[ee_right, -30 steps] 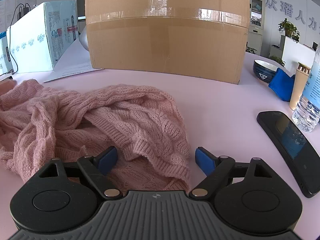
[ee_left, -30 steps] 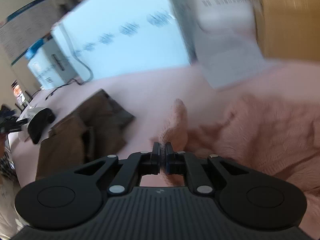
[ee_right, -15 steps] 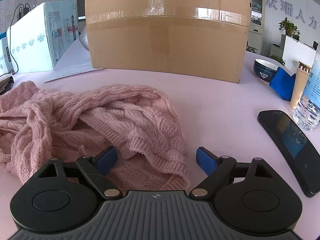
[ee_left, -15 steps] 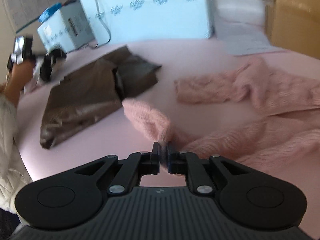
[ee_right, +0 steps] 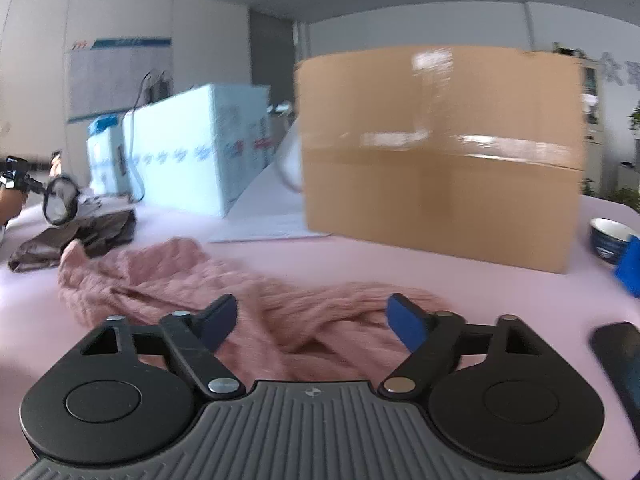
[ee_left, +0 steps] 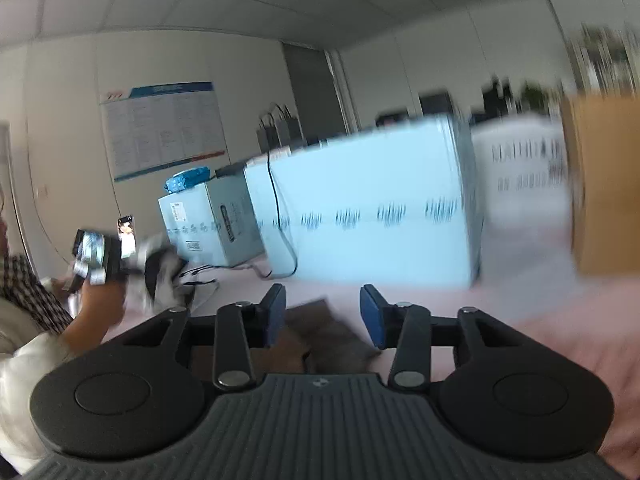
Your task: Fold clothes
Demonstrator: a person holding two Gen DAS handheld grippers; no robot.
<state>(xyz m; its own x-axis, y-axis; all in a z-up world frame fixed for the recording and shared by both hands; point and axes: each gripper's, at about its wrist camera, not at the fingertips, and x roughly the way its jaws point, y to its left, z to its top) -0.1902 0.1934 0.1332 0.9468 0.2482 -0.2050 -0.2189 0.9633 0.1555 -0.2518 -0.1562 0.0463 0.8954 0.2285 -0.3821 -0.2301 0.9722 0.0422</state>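
Observation:
A pink knit sweater (ee_right: 192, 280) lies crumpled on the pink table (ee_right: 460, 280), in the right wrist view. My right gripper (ee_right: 308, 316) is open and empty, raised over the sweater's near part. My left gripper (ee_left: 323, 312) is open and empty, lifted and tilted up toward the room. A brown garment (ee_left: 328, 340) lies below and between its fingers; it also shows folded at the left in the right wrist view (ee_right: 76, 236). A blurred edge of the pink sweater (ee_left: 592, 340) shows at the right of the left wrist view.
A big cardboard box (ee_right: 440, 152) and light blue cartons (ee_right: 192, 152) stand at the back of the table. Papers (ee_right: 272, 216) lie between them. A bowl (ee_right: 608, 240), blue cloth (ee_right: 630, 268) and dark phone (ee_right: 620, 356) are at right. Another person's hand (ee_left: 100, 296) holds a device at left.
My left gripper has opened and let go of the pink sleeve, then lifted and tilted up. My right gripper has risen and pulled back from the sweater, still open.

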